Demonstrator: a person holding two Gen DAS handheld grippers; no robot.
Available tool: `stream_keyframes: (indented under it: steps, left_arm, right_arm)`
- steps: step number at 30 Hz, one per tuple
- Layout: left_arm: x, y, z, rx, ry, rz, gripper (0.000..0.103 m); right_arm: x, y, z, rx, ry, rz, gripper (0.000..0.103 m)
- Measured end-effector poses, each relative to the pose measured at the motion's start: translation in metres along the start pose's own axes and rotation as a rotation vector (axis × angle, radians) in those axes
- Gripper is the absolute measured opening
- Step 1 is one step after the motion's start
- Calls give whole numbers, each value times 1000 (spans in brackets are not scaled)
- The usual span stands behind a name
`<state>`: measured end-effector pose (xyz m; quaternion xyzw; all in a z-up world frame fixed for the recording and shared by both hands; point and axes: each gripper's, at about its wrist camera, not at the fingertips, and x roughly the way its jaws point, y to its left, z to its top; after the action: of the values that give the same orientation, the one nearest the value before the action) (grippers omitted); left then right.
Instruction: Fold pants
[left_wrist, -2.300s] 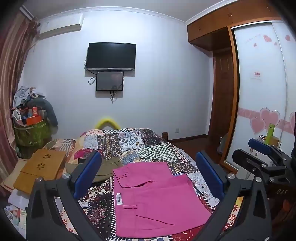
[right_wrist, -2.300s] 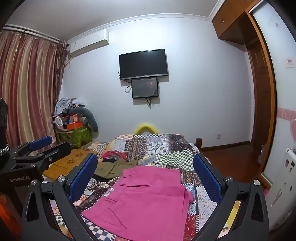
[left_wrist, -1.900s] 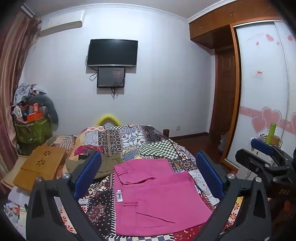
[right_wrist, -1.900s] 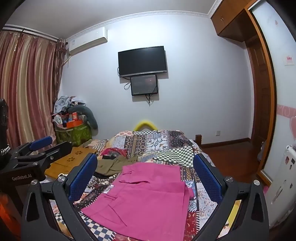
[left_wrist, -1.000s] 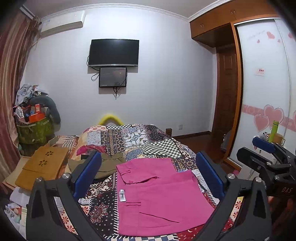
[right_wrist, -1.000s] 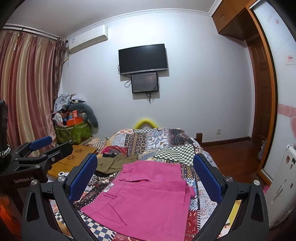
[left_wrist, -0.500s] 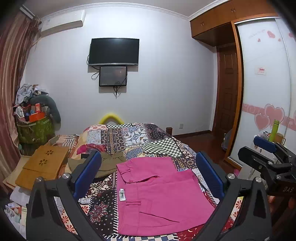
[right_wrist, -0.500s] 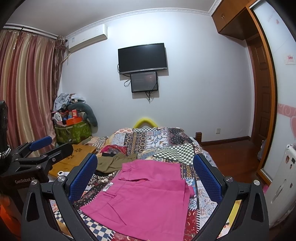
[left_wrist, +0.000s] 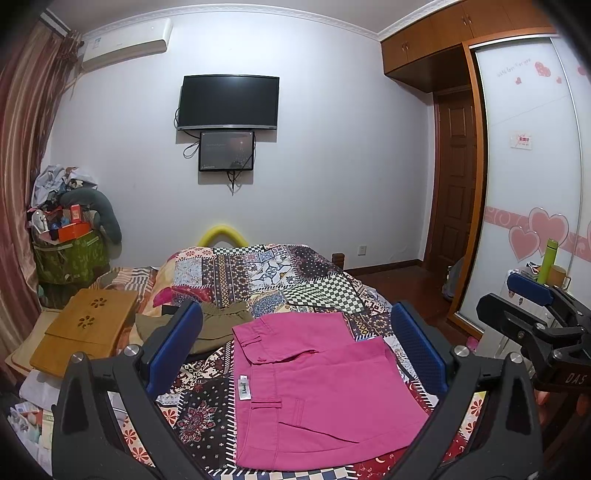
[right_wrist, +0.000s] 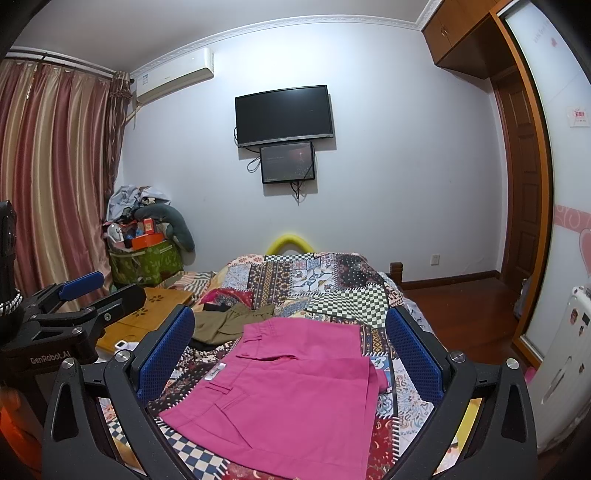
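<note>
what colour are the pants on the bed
The pants are bright pink (magenta), lying folded on the patchwork quilt; the left wrist view shows them best.

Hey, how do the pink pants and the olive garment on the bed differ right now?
The pink pants lie flat in a neat folded rectangle; the olive garment sits bunched and rumpled. The pink pants are nearer the cameras, between the open fingers of each gripper's view; the olive garment lies farther back and to the left, partly hidden behind a finger. The pink pants show a white label; none shows on the olive garment. Both rest on the patchwork quilt, and neither is gripped.
</note>
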<state>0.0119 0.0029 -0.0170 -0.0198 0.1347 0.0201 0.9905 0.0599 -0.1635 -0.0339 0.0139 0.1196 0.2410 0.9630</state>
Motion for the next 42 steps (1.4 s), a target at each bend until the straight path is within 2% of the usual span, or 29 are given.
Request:
stream_keyframes:
  steps: [24,30,37,42]
  left_arm:
    - [12,1,0,10,16,3,103]
    - [50,12,-3,5,86,-6,103]
    - [117,37,-9,9,188,44,103]
    - [172,60,-19,43,278,104,103]
  right_arm:
    - [8,-8,-2,15,20,-7,103]
    - [23,-15,-7,21,47,-13,103]
    - [57,-31,-17,23,114,-34,103]
    - [98,-55,-35,18,206,-72,103]
